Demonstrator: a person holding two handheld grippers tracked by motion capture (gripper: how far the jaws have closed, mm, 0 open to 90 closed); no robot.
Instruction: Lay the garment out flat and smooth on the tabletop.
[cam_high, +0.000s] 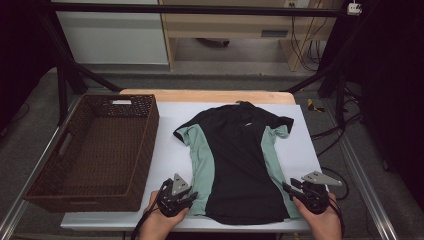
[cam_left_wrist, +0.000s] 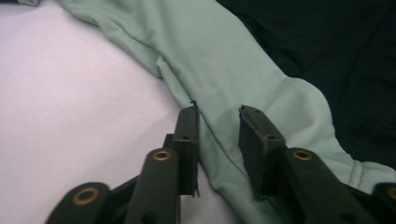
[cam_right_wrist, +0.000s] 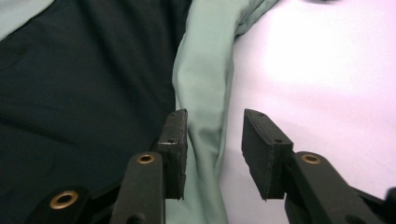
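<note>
Dim room beyond, with black frame bars, pale cabinets and loose cables at the back. In front, a wooden table (cam_high: 150, 93) under a white sheet (cam_high: 170, 150) that covers most of the top.

At the far left, a dark brown wicker basket (cam_high: 145, 145), rectangular, with nothing in it, standing on the left edge of the table, just beside the sheet's left part.

Next, near the front edge, the left gripper (cam_high: 192, 196) in a hand (cam_high: 161, 220), pointed rightward at the lower left hem of the shirt. In the left gripper view, jaws parted with a narrow gap, straddling the pale green side panel at its edge; fold of green cloth lying between the pads, pads not visibly pressing on it.

In the middle of the sheet, a black shirt with green side panels (cam_high: 235, 155), spread flat, collar toward the far edge, short sleeves out to both sides, hem toward the near edge. Small white mark on the chest.

At the right, the right gripper (cam_high: 286, 187) in the other hand (cam_high: 325, 220), pointed leftward at the lower right hem. In the right gripper view, jaws apart, one pad over the seam between black and green, the other over the white sheet; a ridge of the green panel between them, not clamped.
</note>
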